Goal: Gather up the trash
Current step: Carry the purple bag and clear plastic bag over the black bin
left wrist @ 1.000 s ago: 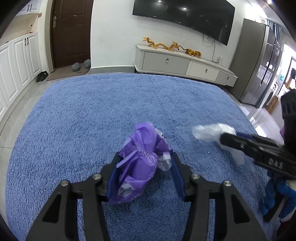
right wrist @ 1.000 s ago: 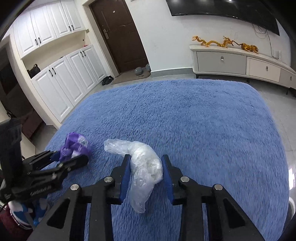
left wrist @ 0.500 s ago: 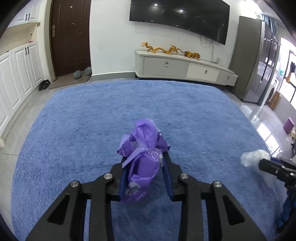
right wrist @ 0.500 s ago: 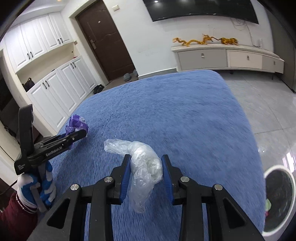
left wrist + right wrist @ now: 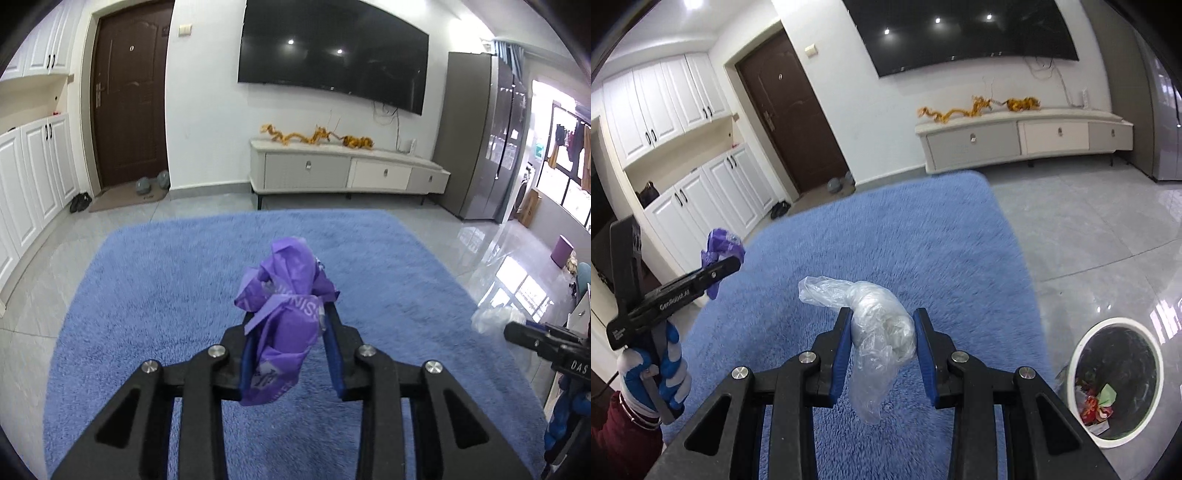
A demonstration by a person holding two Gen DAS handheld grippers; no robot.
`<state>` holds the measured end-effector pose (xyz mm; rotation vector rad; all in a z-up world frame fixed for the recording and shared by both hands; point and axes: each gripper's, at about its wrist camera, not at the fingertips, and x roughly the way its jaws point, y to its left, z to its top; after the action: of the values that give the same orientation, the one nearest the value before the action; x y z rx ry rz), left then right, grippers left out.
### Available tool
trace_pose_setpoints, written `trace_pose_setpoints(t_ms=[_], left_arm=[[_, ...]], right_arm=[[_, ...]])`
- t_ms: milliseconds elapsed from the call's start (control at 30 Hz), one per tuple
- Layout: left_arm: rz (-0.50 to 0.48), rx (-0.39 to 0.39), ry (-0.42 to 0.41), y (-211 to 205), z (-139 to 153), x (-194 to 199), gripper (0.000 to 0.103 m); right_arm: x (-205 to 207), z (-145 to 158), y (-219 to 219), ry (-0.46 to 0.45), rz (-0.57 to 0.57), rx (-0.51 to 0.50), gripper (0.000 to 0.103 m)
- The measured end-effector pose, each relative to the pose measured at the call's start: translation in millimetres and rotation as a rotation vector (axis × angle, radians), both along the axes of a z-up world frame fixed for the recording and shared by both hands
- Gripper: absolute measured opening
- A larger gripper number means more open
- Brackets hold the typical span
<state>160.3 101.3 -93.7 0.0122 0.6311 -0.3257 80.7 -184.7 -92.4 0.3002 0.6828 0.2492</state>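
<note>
Your left tongs clamp the purple wrapper, right tongs the clear bag; both lifted off the rug for the bin beside it

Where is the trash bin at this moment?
The trash bin shows only in the right wrist view, at lower right on the grey tile floor, just past the blue rug's right edge, right of the right tool.

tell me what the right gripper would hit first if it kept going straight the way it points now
Probably the blue rug. The right gripper, shut on the clear plastic bag, aims along the rug, not toward the trash bin at its lower right. Depth is unclear, so it might pass over the rug.
</note>
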Motion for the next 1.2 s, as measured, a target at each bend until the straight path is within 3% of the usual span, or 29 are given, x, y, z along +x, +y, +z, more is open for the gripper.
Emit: trace_pose_setpoints(t_ms=[367, 633, 800, 1000, 1200], left_arm=[[-0.043, -0.004, -0.097, -27, 41, -36, 0.031], [-0.129, -0.026, -0.1, -71, 54, -38, 0.031], [-0.214, -0.012, -0.069, -117, 50, -33, 0.031], [-0.335, 0.037, -0.02, -189, 36, -26, 0.031], [-0.471, 0.082, 0.057, -276, 10, -16, 0.031]], right_arm=[[-45, 38, -34, -0.131, -0.074, 0.001, 0.031], [-65, 37, -76, -0.162, -0.178, 0.035, 0.031], [-74, 24, -113, -0.151, -0.274, 0.073, 0.031], [-78, -15, -162, -0.077, -0.431, 0.121, 0.031], [-79, -54, -207, 0.032, -0.573, 0.051, 0.031]])
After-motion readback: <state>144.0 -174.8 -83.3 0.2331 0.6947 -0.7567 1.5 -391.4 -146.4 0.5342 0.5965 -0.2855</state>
